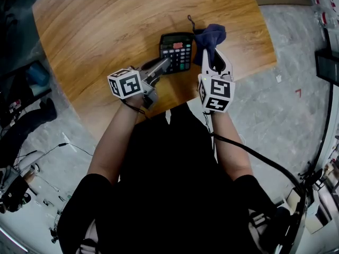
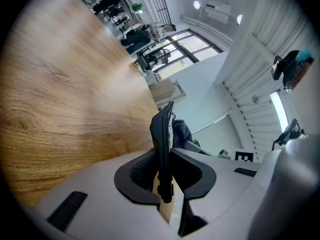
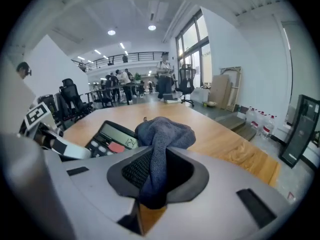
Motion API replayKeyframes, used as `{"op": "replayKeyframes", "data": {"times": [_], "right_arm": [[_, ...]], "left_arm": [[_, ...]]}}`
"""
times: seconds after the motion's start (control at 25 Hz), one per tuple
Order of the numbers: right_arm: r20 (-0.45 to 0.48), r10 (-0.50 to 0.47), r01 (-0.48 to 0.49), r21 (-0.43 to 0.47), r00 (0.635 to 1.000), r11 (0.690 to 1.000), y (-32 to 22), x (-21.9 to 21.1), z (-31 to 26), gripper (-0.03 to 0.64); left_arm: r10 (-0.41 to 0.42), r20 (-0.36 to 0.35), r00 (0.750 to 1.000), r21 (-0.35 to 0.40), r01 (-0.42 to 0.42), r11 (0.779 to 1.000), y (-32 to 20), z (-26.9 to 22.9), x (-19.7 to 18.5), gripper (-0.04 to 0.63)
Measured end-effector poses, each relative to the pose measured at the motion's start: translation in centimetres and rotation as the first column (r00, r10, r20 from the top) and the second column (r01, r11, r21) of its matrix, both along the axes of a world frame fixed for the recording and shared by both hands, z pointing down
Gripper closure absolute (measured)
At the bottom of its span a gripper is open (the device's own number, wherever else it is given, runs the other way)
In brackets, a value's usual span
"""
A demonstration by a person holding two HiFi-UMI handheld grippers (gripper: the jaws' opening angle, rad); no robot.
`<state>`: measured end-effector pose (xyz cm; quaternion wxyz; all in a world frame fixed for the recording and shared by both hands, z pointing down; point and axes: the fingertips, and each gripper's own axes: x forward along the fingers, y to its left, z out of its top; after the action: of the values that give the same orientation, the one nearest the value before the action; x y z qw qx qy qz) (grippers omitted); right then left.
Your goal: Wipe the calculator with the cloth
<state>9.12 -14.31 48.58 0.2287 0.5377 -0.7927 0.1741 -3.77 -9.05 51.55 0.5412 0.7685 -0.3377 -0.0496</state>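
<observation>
A black calculator (image 1: pixel 176 50) with a red key lies on the wooden table (image 1: pixel 106 30). My left gripper (image 1: pixel 163 66) is shut on its near edge; in the left gripper view the calculator (image 2: pixel 163 149) stands edge-on between the jaws. My right gripper (image 1: pixel 210 62) is shut on a dark blue cloth (image 1: pixel 210 37), held bunched just right of the calculator and lifted off the table. In the right gripper view the cloth (image 3: pixel 159 144) fills the gap between the pads, with the calculator (image 3: pixel 111 140) to its left.
The table's front edge (image 1: pixel 159 110) runs close to the person's body. Grey floor lies to the right, with a dark box (image 1: pixel 327 65) at the far right. Cables and gear (image 1: pixel 21 157) sit on the floor at the left.
</observation>
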Motion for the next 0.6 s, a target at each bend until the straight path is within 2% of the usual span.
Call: {"op": "replayKeyframes", "data": {"times": [0.16, 0.32, 0.44, 0.52, 0.6], "right_arm": [[0.066, -0.119, 0.122, -0.042, 0.991, 0.992, 0.6, -3.8, -0.7, 0.543], [0.129, -0.199, 0.214, -0.113, 0.971, 0.970, 3.2, -6.6, 0.8, 0.543], [0.162, -0.253, 0.276, -0.140, 0.954, 0.951, 5.7, -8.2, 1.1, 0.543], [0.171, -0.281, 0.305, -0.143, 0.945, 0.941, 7.2, -9.0, 1.1, 0.543], [0.174, -0.275, 0.300, -0.135, 0.946, 0.944, 7.3, -9.1, 1.1, 0.545]], "left_arm": [[-0.002, -0.018, 1.000, 0.010, 0.002, 1.000, -0.3, -0.4, 0.1, 0.522], [-0.011, -0.039, 0.999, 0.017, 0.012, 1.000, -0.3, -0.6, 0.1, 0.522], [-0.028, -0.029, 0.999, 0.019, 0.029, 0.999, -0.4, -0.7, -0.2, 0.522], [-0.032, -0.018, 0.999, 0.023, 0.032, 0.999, -0.6, -0.7, -0.3, 0.522], [-0.026, -0.018, 1.000, 0.028, 0.026, 0.999, -0.6, -0.8, -0.3, 0.522]]}}
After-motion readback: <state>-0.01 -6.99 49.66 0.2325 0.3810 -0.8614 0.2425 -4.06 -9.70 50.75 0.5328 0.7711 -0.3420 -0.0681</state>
